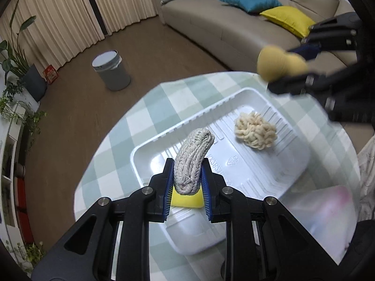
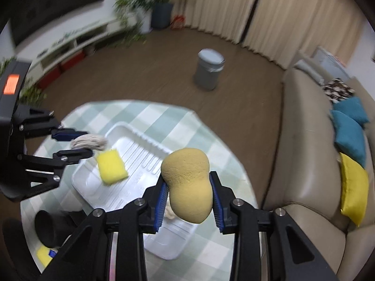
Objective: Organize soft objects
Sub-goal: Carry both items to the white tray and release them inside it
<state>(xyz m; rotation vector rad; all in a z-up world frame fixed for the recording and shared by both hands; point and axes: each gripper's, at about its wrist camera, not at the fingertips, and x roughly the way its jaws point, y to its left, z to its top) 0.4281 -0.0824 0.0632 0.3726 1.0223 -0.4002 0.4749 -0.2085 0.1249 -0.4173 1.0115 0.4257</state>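
My left gripper (image 1: 187,175) is shut on a grey knitted roll (image 1: 194,157) and holds it above the white plastic tray (image 1: 257,175). A yellow sponge (image 1: 186,199) lies in the tray under the roll. A cream woolly ball (image 1: 255,132) lies at the tray's far end. My right gripper (image 2: 188,196) is shut on a tan peanut-shaped sponge (image 2: 187,182), above the tray's near end (image 2: 131,131). The right wrist view also shows the yellow sponge (image 2: 111,166), the grey roll (image 2: 90,141) and the left gripper (image 2: 75,144). The right gripper (image 1: 297,65) shows in the left wrist view.
The tray sits on a round table with a green checked cloth (image 1: 150,121). A pale translucent container (image 1: 328,215) is at the table's right. A black cup-like object (image 2: 46,227) stands near the table edge. A beige sofa (image 1: 234,28) with cushions and a grey bin (image 1: 110,70) stand beyond.
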